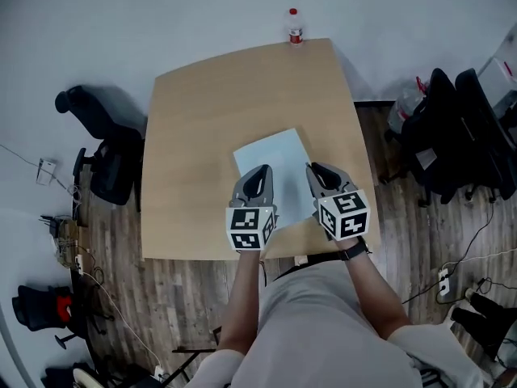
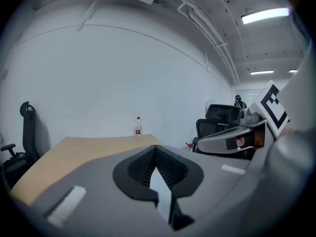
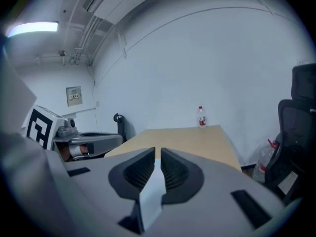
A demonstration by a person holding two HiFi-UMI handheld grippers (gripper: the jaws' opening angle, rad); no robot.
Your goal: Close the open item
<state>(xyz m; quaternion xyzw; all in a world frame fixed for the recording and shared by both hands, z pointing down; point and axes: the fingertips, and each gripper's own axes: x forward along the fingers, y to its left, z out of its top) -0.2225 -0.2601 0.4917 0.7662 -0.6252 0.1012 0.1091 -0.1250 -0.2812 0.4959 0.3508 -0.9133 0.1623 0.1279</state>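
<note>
A pale blue-white flat item [image 1: 275,164] lies near the front of the wooden table [image 1: 210,103]. Both grippers are at its near part, jaws pointing away from the person. My left gripper [image 1: 257,175] [image 2: 155,149] is shut on a thin pale sheet [image 2: 162,191] that runs edge-on between its ribbed pads. The same kind of pale sheet [image 3: 153,194] is pinched in my right gripper [image 1: 317,173] [image 3: 158,152]. Each gripper view shows the other gripper beside it. Whether the item is a folder, a book or a lid I cannot tell.
A water bottle [image 1: 296,27] [image 2: 138,126] [image 3: 201,116] stands at the table's far edge by the white wall. A black office chair [image 1: 109,148] is left of the table, more black chairs [image 1: 456,132] to the right. Cables lie on the wooden floor.
</note>
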